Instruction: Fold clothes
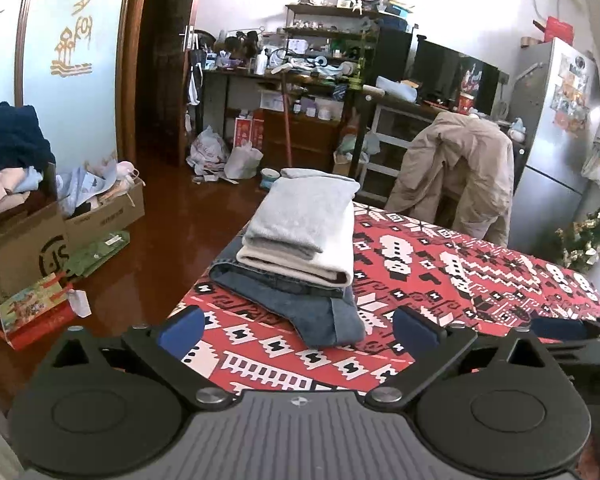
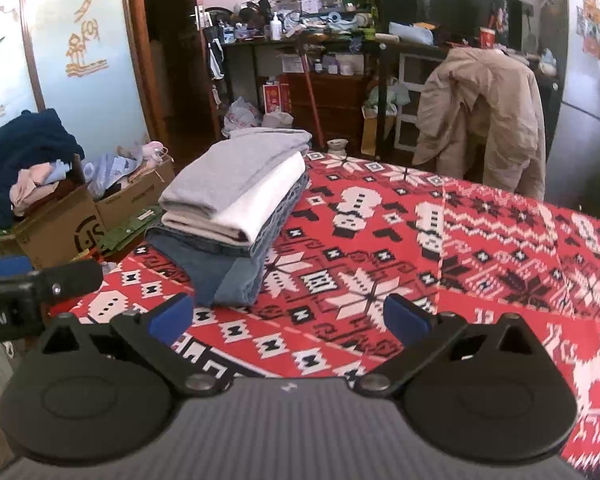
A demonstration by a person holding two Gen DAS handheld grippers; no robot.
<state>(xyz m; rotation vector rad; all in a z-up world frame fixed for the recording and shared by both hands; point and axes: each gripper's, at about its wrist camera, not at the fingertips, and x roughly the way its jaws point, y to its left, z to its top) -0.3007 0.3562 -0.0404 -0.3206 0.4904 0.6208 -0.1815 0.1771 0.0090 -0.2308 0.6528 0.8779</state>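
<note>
Resting at the left edge of the table (image 1: 480, 280), the stack of folded clothes (image 1: 300, 240) has grey on top, white beneath, denim lowest. Left gripper (image 1: 298, 330) and right gripper (image 2: 288, 318) both spread wide, pinching nothing

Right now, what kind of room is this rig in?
Likely a lived-in home room, not a lab: a fridge with magnets, a cluttered shelf unit, cardboard boxes of clothes on the floor.

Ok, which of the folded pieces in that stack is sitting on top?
The grey garment is on top. Under it lies the white one, and the blue jeans are at the bottom, directly on the red patterned tablecloth.
</note>
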